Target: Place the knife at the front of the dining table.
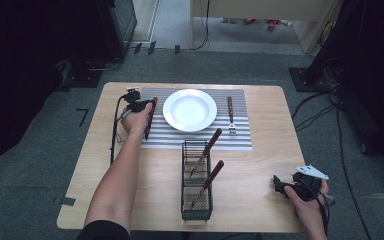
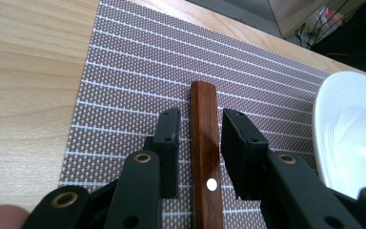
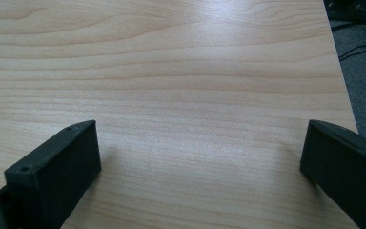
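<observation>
Left gripper view, wooden handle [image 2: 205,143] lying between left gripper [image 2: 200,136] jaws, narrow gap, right gripper [image 3: 200,157] wide.

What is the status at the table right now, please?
Left tongs straddle wooden handle on placemat, small gaps either side. Right tongs open, empty, over bare table. Plate close beside handle.

No readable text — floor tape mark [image 1: 82,116] maybe "7".
</observation>
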